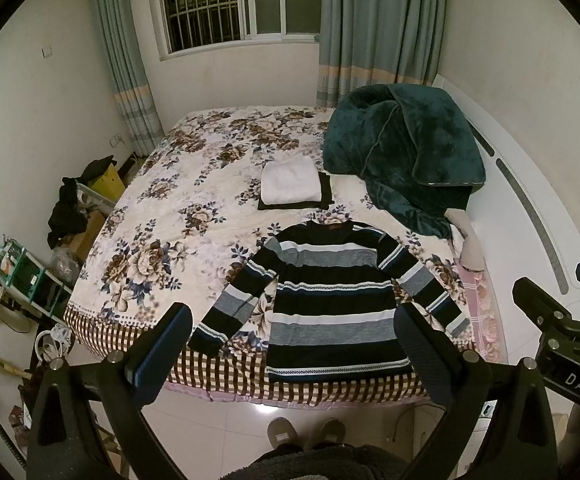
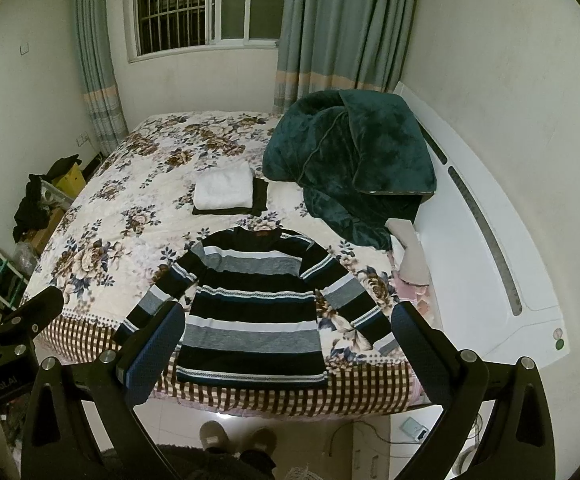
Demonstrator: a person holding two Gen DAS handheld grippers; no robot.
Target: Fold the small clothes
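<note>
A striped sweater (image 1: 330,300) in black, grey, white and blue lies flat on the flowered bed, sleeves spread, hem at the near edge. It also shows in the right wrist view (image 2: 250,308). My left gripper (image 1: 294,320) is open and empty, held above the floor in front of the bed. My right gripper (image 2: 286,320) is open and empty too, beside the left one. The right gripper shows at the right edge of the left wrist view (image 1: 562,304). The left gripper shows at the left edge of the right wrist view (image 2: 22,304).
A folded white cloth (image 1: 290,180) on a folded dark one (image 1: 326,190) lies behind the sweater. A heaped dark green blanket (image 1: 402,152) sits at back right. The white headboard (image 1: 530,208) runs along the right. Clutter and a shelf (image 1: 30,276) stand left. My slippers (image 1: 306,432) are below.
</note>
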